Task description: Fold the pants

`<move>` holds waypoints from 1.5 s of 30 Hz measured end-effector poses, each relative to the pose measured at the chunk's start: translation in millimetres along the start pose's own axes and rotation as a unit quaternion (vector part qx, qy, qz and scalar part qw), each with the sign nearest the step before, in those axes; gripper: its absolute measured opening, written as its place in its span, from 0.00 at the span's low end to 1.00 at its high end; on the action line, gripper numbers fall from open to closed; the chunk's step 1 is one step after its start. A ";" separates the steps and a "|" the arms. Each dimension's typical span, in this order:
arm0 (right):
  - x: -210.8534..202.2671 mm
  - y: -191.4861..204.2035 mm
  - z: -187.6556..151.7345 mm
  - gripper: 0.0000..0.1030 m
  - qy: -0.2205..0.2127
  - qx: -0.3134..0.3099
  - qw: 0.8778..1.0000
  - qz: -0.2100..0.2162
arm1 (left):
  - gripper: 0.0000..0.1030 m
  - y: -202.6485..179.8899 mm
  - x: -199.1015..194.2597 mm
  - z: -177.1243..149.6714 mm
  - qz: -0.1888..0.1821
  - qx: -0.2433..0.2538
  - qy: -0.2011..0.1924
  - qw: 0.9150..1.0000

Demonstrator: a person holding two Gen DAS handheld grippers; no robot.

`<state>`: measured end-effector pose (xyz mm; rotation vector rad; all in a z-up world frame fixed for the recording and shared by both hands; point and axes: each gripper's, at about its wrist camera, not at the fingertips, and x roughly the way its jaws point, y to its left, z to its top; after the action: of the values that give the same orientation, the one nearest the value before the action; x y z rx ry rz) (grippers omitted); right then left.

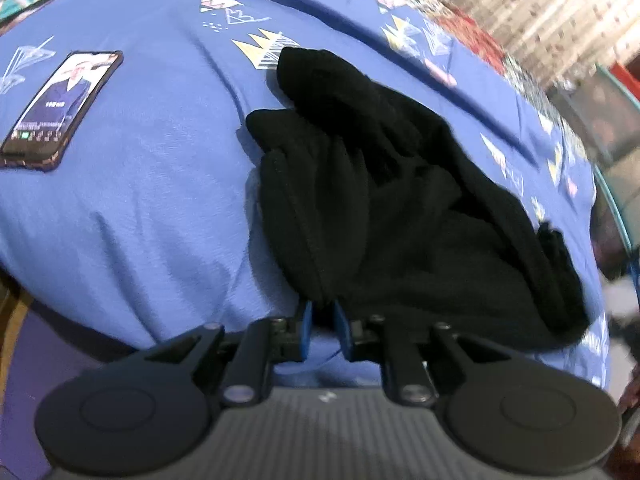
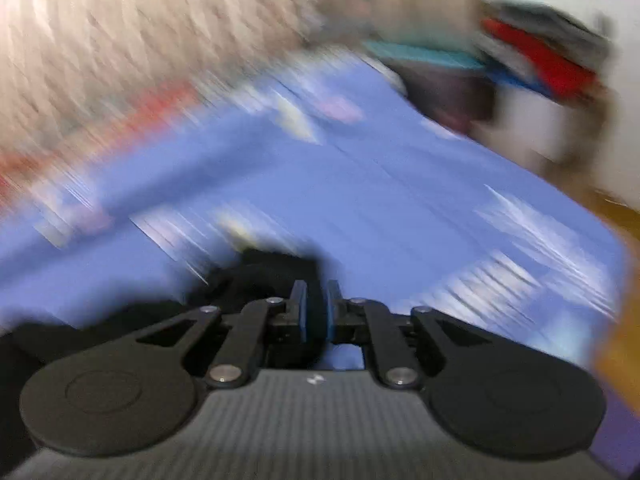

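Black pants [image 1: 400,200] lie bunched in a heap on a blue patterned bedsheet [image 1: 140,220]. At the heap's near edge my left gripper [image 1: 323,314] is shut on a fold of the black cloth, which rises from between its blue pads. The right wrist view is smeared by motion. There my right gripper [image 2: 317,308] has black pants fabric [image 2: 276,268] pinched between its narrow-set blue pads, and more of the cloth trails off to the lower left. The sheet [image 2: 360,200] spreads out ahead of it.
A phone [image 1: 60,108] with a lit screen lies on the sheet at the left. The bed's edge curves past the pants on the right. Blurred red and teal items [image 2: 536,60] sit beyond the bed's far corner, with bare floor [image 2: 618,340] at the right.
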<state>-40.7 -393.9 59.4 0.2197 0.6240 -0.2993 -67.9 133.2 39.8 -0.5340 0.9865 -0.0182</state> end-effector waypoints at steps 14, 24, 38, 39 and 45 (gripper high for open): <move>20.1 68.7 23.4 0.63 0.002 -0.140 0.982 0.123 | 0.41 -21.1 -58.2 75.9 -0.003 0.033 -0.144 0.989; 75.6 60.7 55.9 0.08 -0.008 -0.124 0.989 0.081 | 0.41 -41.3 -22.1 45.8 -0.007 0.030 -0.084 0.996; 1.5 -139.2 20.6 0.52 0.006 0.170 0.978 -0.123 | 0.40 -35.9 12.0 38.0 -0.007 0.020 -0.049 0.999; -1.3 -132.7 21.0 0.52 0.004 0.164 0.979 -0.118 | 0.40 -37.4 16.3 33.7 -0.008 0.025 -0.042 0.999; 17.5 -65.2 37.4 0.52 -0.011 0.096 0.994 -0.048 | 0.41 -36.4 41.7 12.2 0.009 0.042 -0.005 0.999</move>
<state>-29.2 -469.3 71.2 0.3715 0.5855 -0.4538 -26.7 96.1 28.2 -0.4484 0.9766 -0.0405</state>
